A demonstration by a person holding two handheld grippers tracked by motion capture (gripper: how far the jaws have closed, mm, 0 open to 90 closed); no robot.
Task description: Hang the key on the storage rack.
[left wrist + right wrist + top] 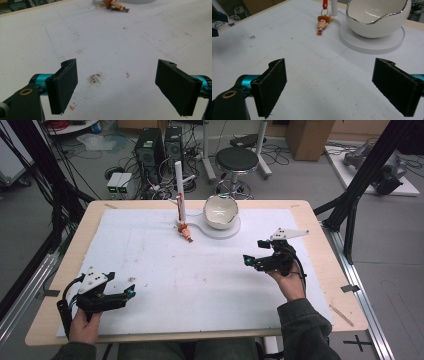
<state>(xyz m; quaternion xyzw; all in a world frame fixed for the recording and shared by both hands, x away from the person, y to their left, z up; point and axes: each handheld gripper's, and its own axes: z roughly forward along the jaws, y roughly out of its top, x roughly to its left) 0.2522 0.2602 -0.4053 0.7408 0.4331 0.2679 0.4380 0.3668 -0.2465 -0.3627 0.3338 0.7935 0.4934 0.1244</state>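
Resting low over the near left part of the white mat (pixel 210 270), left claw (pixel 131 293) spread wide, nothing between its jaws, only stained mat beneath in the left gripper view. Held above the right side of the worktop (pixel 320 220), right claw (pixel 255 252) likewise gaping and empty, jaws well apart in the right gripper view. Lying flat on the mat at the far middle, small cowboy figure keychain (pixel 186 232), touching neither claw; same keychain (pixel 321 23) seen ahead of the right claw, head toward the camera, ring and red strap (pixel 325 4) leading up toward a white post (pixel 179 190). Standing upright just behind the figure, that post, fixed to a flat white base (pixel 227 231). Sitting on the round part of the base, just right of the keychain, a white bowl (pixel 220 212) with a wavy silver rim. Near the top edge of the left gripper view, keychain (pixel 115 5) well apart from those jaws.
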